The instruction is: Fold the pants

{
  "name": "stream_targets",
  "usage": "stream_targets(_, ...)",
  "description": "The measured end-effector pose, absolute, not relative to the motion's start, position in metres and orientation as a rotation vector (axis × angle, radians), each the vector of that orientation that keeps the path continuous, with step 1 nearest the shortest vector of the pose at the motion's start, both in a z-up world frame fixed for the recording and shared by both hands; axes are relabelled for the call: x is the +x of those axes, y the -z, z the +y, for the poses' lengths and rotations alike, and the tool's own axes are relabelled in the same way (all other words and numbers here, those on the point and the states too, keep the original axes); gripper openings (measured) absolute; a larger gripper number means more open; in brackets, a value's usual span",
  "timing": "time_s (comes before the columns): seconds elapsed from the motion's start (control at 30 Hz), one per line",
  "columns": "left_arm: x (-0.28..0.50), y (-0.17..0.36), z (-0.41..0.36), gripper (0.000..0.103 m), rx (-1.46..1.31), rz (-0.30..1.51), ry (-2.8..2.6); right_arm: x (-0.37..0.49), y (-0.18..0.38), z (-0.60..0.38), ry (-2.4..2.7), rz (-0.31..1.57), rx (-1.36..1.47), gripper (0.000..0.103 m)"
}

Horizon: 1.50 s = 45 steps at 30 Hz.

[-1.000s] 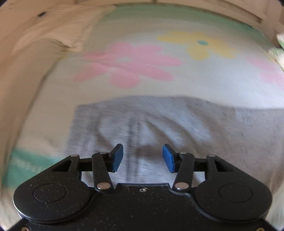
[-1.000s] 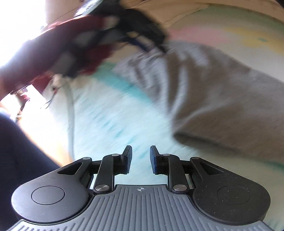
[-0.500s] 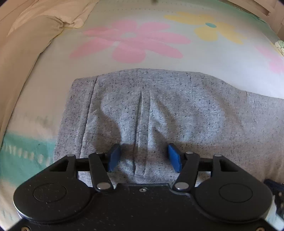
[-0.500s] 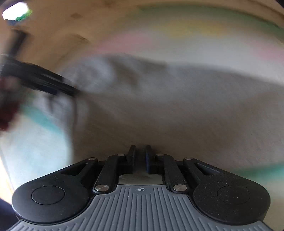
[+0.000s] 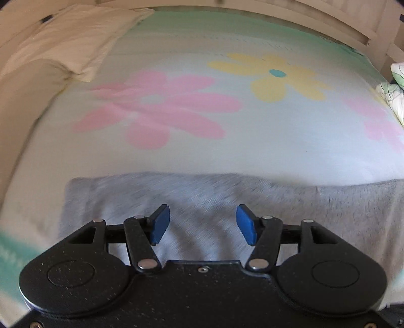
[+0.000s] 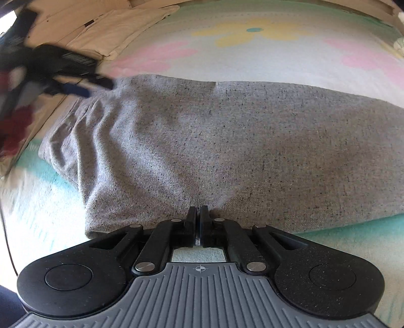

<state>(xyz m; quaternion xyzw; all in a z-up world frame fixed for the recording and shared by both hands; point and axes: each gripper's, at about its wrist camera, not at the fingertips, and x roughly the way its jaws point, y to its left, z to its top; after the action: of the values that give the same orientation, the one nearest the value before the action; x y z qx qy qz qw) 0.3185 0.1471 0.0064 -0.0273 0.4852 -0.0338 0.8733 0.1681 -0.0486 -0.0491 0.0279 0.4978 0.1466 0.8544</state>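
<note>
Grey speckled pants (image 6: pixel 227 141) lie flat across a flowered bedsheet, folded lengthwise, with wrinkles at their left end. My right gripper (image 6: pixel 199 214) is shut on the pants' near edge, and the cloth puckers toward its fingertips. In the left wrist view the pants (image 5: pixel 328 209) fill the lower part, blurred. My left gripper (image 5: pixel 203 224) hovers over their left end, open, with nothing between its blue pads (image 5: pixel 160 224). The left gripper (image 6: pixel 83 87) also appears blurred at the upper left of the right wrist view, held by a hand in a red sleeve (image 6: pixel 15 126).
The bedsheet (image 5: pixel 252 141) bears pink and yellow flowers and a teal band along its near edge. A cream pillow (image 5: pixel 65 43) lies at the far left corner. A wooden bed frame (image 5: pixel 353 22) runs along the back. Patterned cloth (image 5: pixel 394 96) sits at the right edge.
My right gripper swung onto the pants' near edge and shut there. My left gripper, half a second ago low over the cloth, has lifted back and stays open.
</note>
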Motion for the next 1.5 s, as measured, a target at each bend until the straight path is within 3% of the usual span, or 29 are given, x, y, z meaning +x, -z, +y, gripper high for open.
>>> stream_targets(0.2, 0.354, 0.031, 0.150, 0.067, -0.095, 1.048, -0.027, 0.167, 0.049, -0.049, -0.337, 1.028, 0.032, 0.000)
stream_targets(0.4, 0.364, 0.031, 0.167, 0.068, -0.152, 1.034, -0.095, 0.167, 0.029, -0.064, -0.357, 0.903, 0.068, 0.002)
stream_targets(0.67, 0.359, 0.032, 0.175, 0.068, -0.111, 1.043, -0.089, 0.266, 0.039, -0.102, -0.222, 0.954, 0.141, 0.004)
stream_targets(1.03, 0.331, 0.025, 0.167, 0.070, 0.030, 1.031, -0.049, 0.342, 0.043, -0.240, 0.107, 0.938, 0.151, 0.002)
stream_targets(1.3, 0.319, 0.017, 0.150, 0.067, 0.107, 1.030, -0.032, 0.312, 0.000, -0.346, 0.192, 0.873, 0.146, 0.005)
stream_targets(1.5, 0.322, 0.027, 0.144, 0.070, 0.130, 1.043, -0.058, 0.317, 0.025, -0.400, 0.358, 0.956, 0.191, 0.005)
